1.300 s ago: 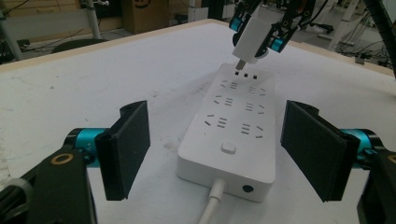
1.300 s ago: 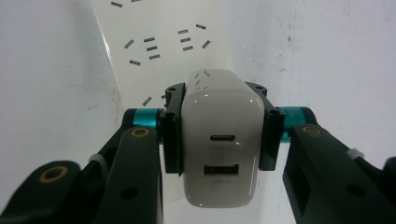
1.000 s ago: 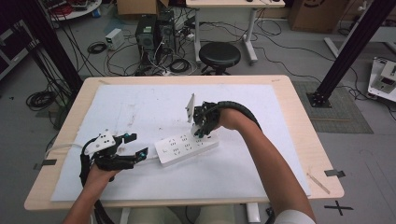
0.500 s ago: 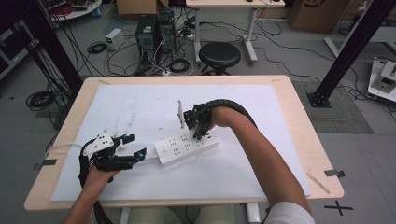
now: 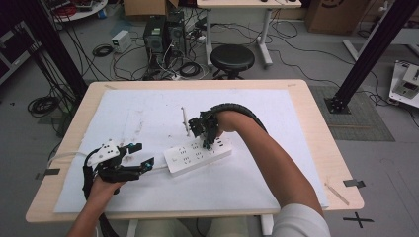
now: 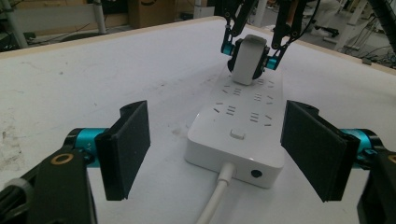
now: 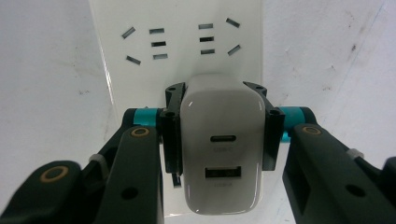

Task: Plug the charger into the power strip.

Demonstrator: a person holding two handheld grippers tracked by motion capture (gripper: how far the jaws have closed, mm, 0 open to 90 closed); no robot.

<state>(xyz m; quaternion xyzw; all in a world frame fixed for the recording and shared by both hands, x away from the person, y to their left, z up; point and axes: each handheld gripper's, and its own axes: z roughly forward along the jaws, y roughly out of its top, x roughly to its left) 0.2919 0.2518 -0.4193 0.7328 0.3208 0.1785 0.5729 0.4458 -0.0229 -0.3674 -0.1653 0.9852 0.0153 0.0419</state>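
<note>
The right gripper [image 7: 219, 135] clamps a white charger [image 7: 219, 149] over the far end of the power strip [image 5: 197, 154]; at eight o'clock, the left gripper [image 6: 219, 154] gapes wide, empty.

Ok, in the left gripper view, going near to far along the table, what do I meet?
White cable → white plastic power strip → white rectangular charger block, clamped between the right gripper jaws at the strip's far end → light wooden table edge.
</note>
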